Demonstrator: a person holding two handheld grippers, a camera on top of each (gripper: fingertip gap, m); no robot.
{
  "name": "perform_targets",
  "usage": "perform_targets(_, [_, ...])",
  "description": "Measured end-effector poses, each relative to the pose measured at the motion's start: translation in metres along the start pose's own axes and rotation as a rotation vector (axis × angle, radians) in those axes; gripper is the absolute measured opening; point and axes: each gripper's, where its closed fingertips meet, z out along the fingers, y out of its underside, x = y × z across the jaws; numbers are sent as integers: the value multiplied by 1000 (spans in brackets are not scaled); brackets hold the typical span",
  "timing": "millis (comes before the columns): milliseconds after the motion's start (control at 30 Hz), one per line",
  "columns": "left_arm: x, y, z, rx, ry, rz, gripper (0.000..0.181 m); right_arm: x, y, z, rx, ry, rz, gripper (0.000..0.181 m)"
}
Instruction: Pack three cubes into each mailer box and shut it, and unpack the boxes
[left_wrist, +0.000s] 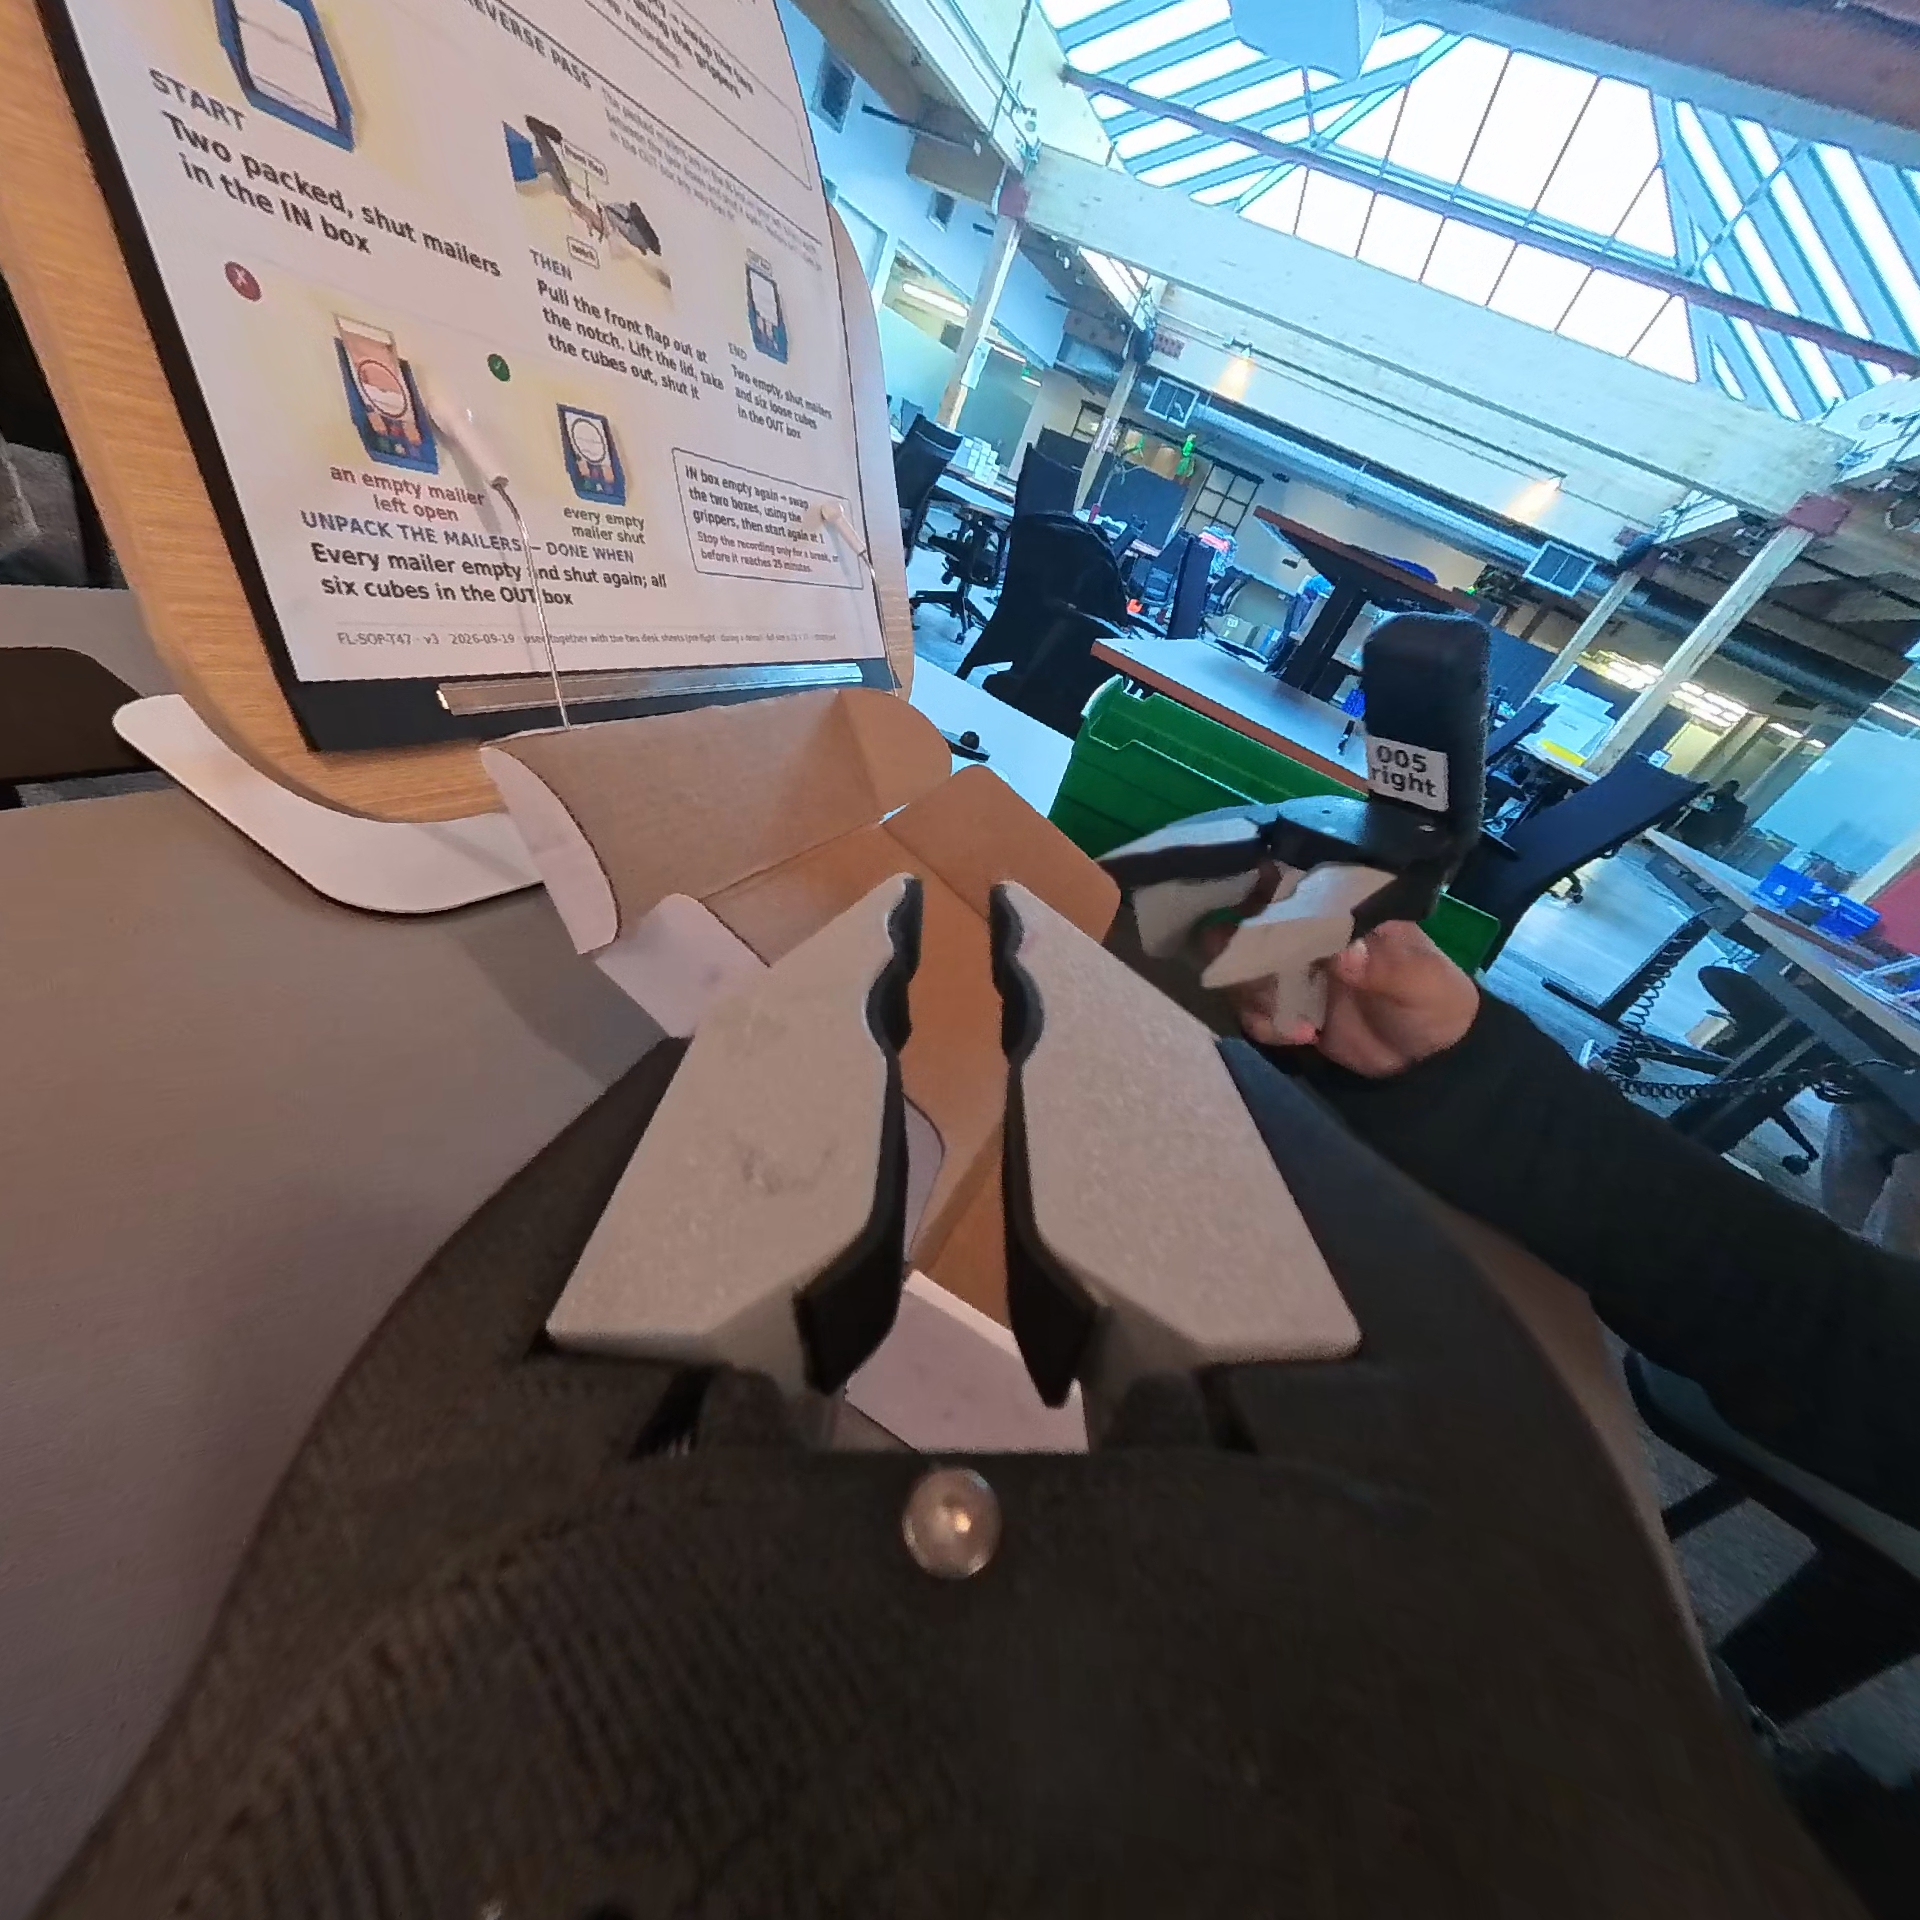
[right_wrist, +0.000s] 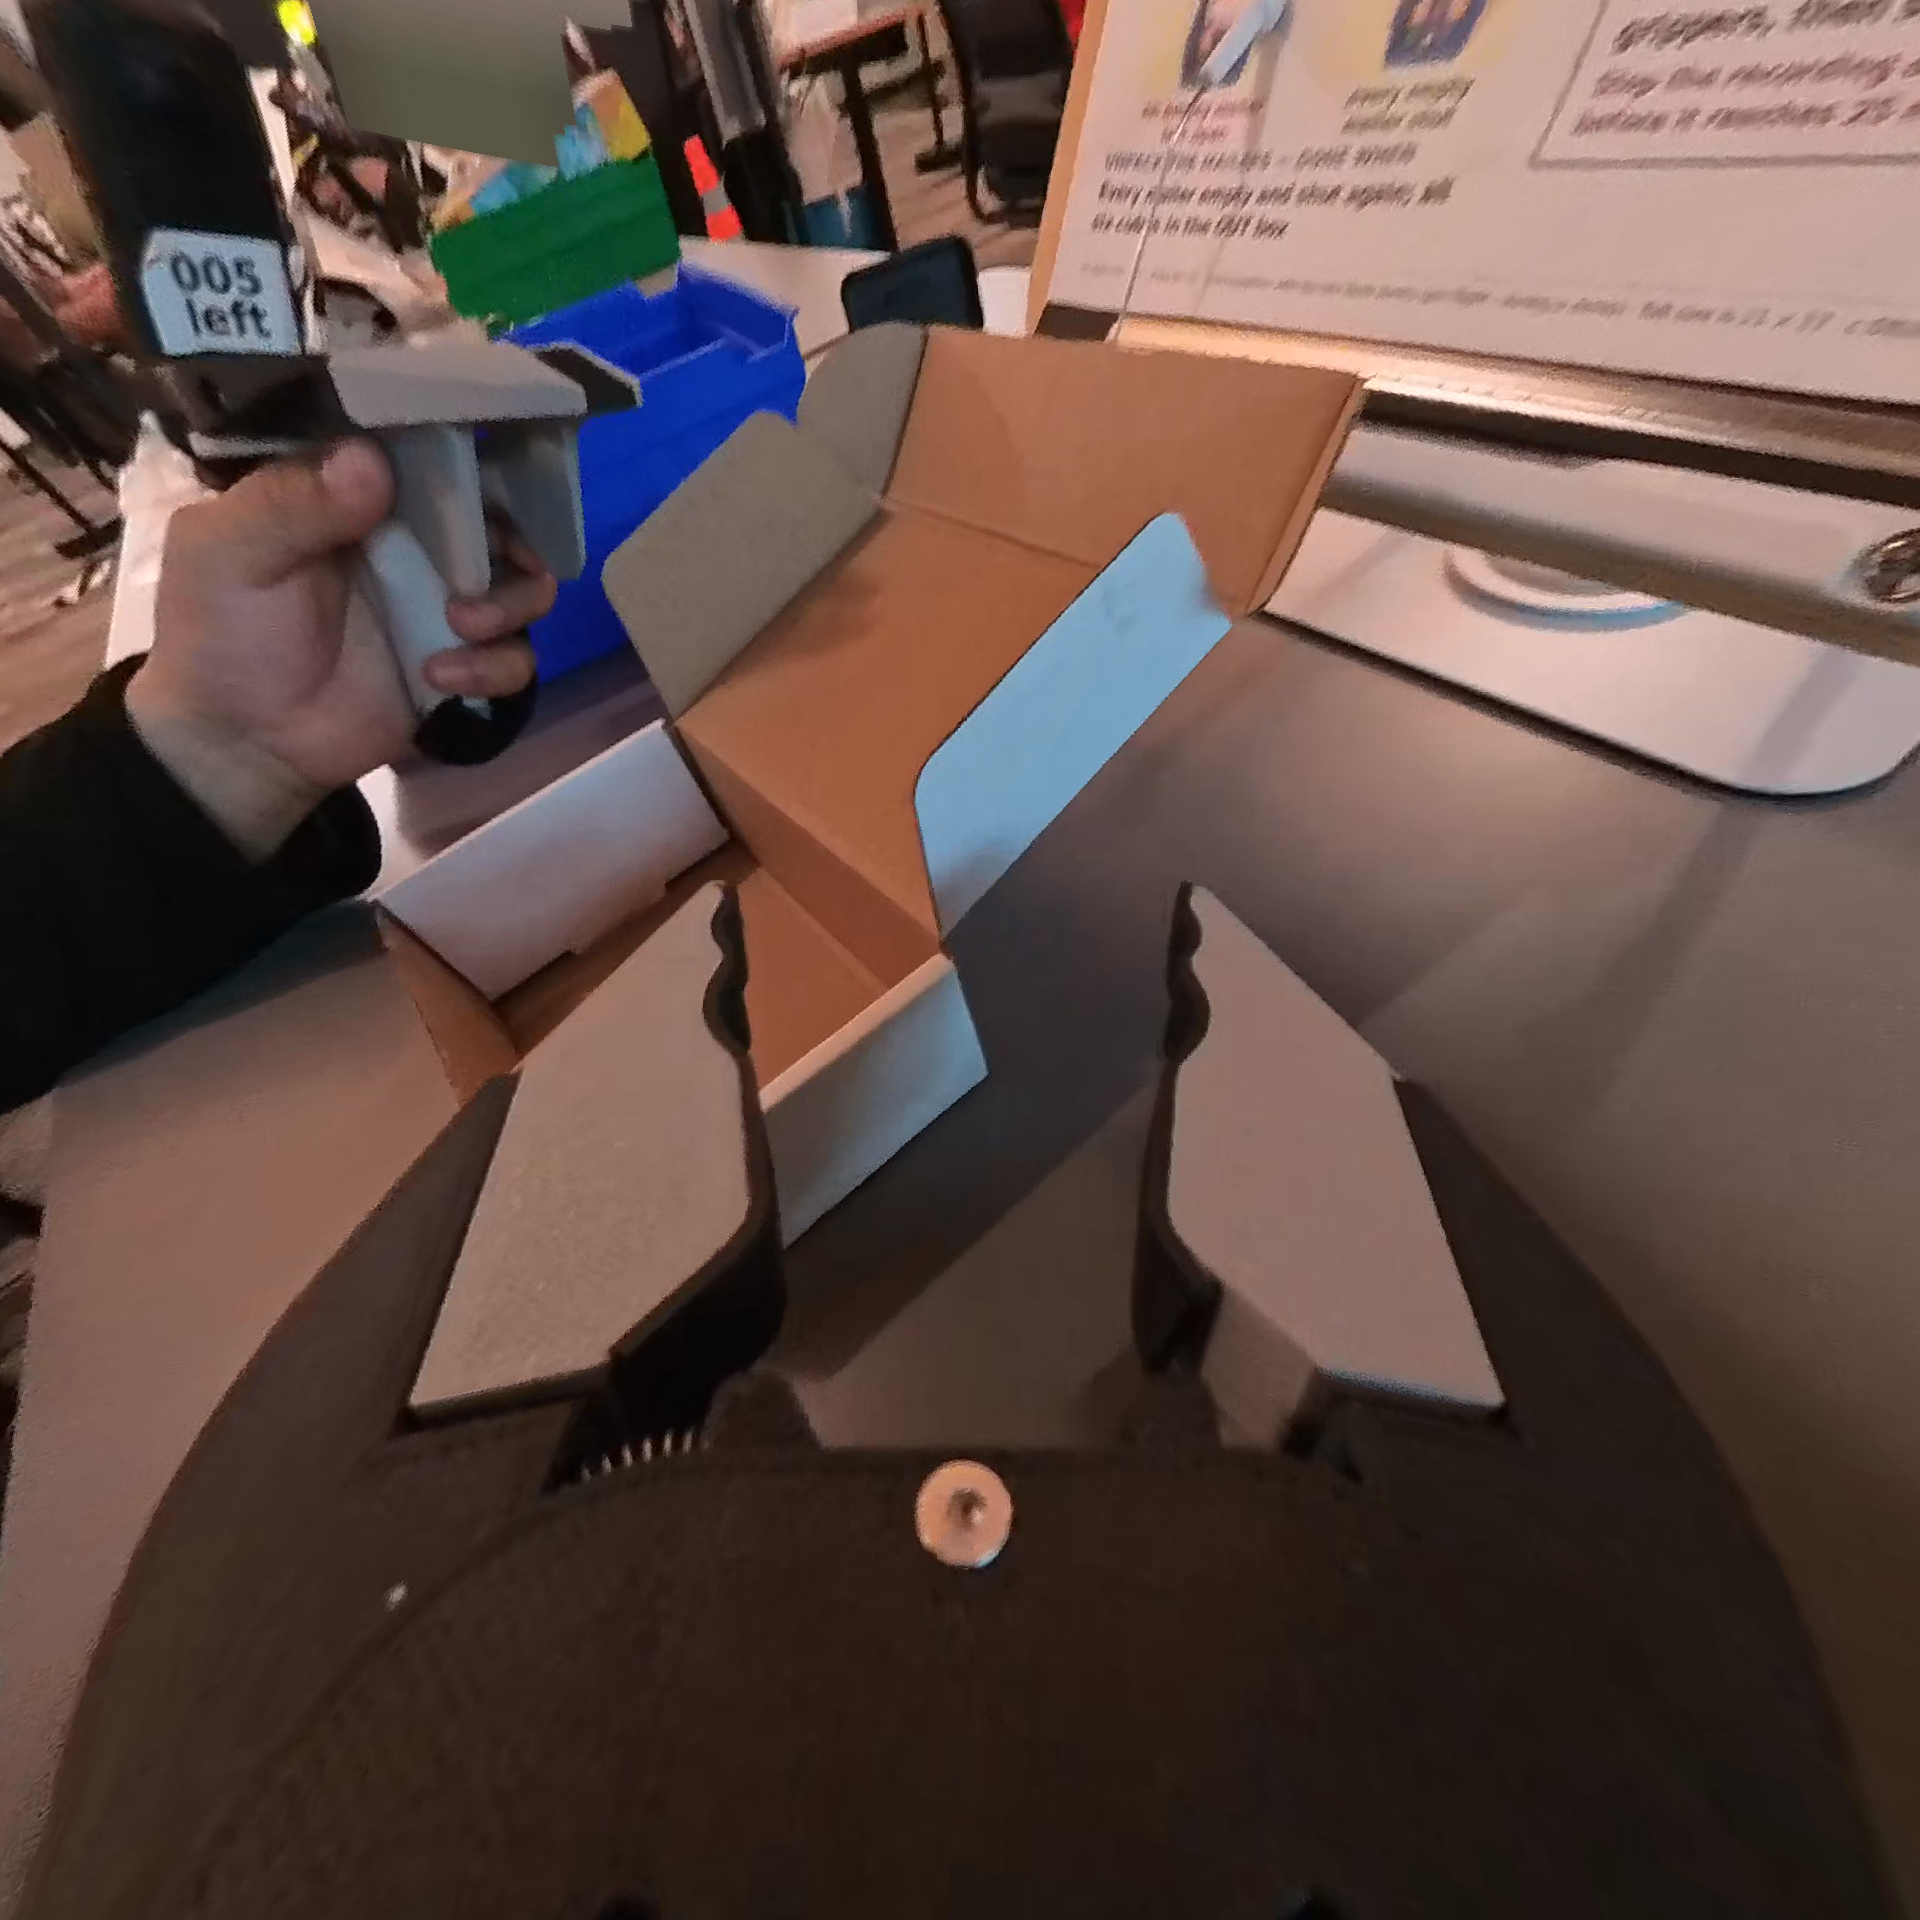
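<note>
Mailer box open on the grey desk, both grippers hovering at it.

Left wrist view: the left gripper (left_wrist: 954, 904) has its jaws nearly together with a slim gap, gripping nothing, poised over the open mailer box (left_wrist: 831, 800), whose lid stands up before the instruction sheet (left_wrist: 468, 343); the right gripper (left_wrist: 1164, 894) sits just beyond, with a green bin (left_wrist: 1174, 748) behind. Right wrist view: the right gripper (right_wrist: 961, 914) is spread wide and empty above the box's (right_wrist: 831, 727) near corner; the visible interior shows no cubes. A blue bin (right_wrist: 665, 416) stands behind.
</note>
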Motion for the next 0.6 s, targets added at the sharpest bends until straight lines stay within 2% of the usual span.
perform_targets(233, [10,2,5,-39,16,47,17,22,-22,-12,155,151,-24,75])
perform_targets(433, [-1,25,13,-186,-118,223,25,45,-25,-24,197,248,-46,74])
perform_targets(600, [18,23,10,-201,-215,417,41,59,-20,-27,193,290,-69,72])
